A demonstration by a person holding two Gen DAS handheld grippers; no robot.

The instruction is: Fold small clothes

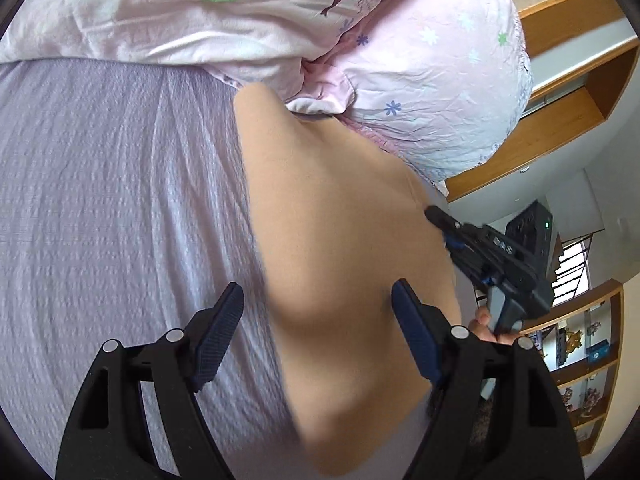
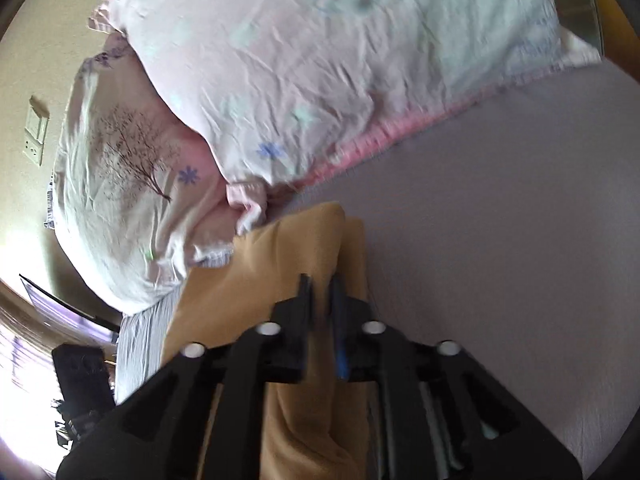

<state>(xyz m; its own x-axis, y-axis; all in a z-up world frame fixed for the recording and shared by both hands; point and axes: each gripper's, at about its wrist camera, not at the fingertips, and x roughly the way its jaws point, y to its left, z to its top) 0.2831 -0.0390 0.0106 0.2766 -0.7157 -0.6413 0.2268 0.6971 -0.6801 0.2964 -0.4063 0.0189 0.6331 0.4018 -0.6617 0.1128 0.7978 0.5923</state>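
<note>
Left gripper [image 1: 318, 312] nearest in the left wrist view, jaws spread wide, nothing between the pads [image 1: 222, 332]. Hangs over the cloth [image 1: 344, 248], not gripping it; cannot tell if a fingertip touches the fabric.

Right gripper [image 2: 320, 284] nearly closed in its own view, only a thin slit between the two black fingers, with a fold of the cloth [image 2: 256, 276] pinched there. Seen also from the left wrist view as right gripper [image 1: 434, 214], tip pressed to the right edge of the cloth, a hand [image 1: 490, 326] around its handle lower down.

Cloth tan, plain, soft, no print. Lies on the lilac sheet [image 1: 120, 200], one end reaching up to the pillows [image 1: 432, 92], touching or just under their edge. Surface mostly smooth in the left view, with one broad shadowed dip near the left gripper. In the right view doubled over itself, two layers standing up as a ridge at the far end, a deep crease running down under the fingers.

Pillows pink-white with small blue flowers and a brown tree print, stacked at the head of the sheet. Wooden shelves [image 1: 588, 364] far right in the left view, blurred.
</note>
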